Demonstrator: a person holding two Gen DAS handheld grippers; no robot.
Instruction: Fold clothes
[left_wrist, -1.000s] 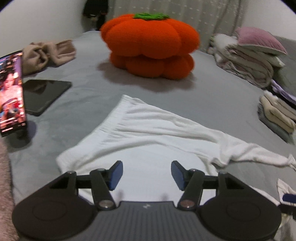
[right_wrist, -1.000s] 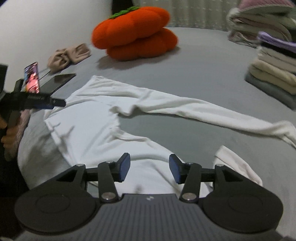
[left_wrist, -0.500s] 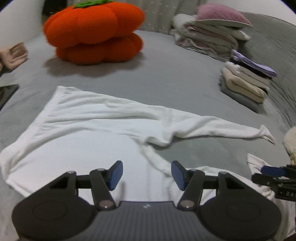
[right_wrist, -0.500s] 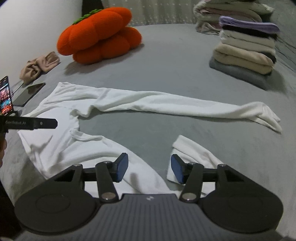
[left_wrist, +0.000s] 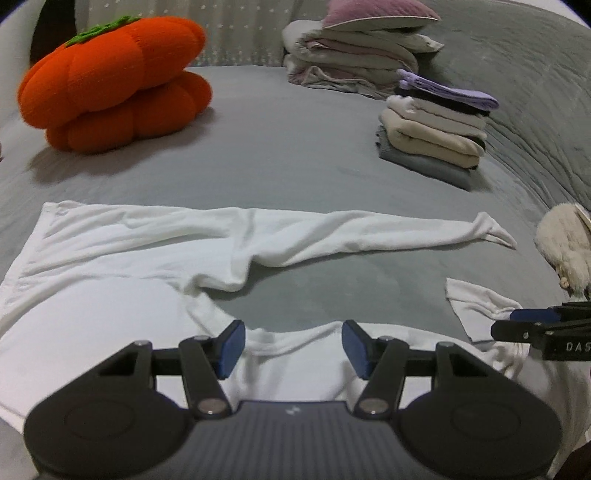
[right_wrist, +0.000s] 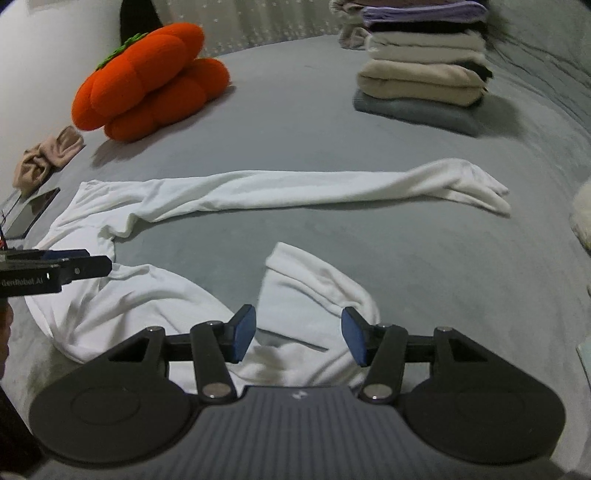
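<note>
Left wrist view: the left gripper (left_wrist: 291, 343) hovers with jaws spread and empty over a white long-sleeved top (left_wrist: 110, 280) lying flat on a grey bed (left_wrist: 295, 162); the right gripper (right_wrist: 298, 334), likewise agape, hangs above its near sleeve (right_wrist: 314, 288).

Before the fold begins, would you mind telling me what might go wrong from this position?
1. The far sleeve lies stretched straight out; folding the white shirt first could leave it trailing.
2. The near sleeve is already doubled over, so a pinch by the open right hand-held gripper may catch several layers.
3. The open left hand-held gripper sits at the curved neckline, which may bunch.
</note>
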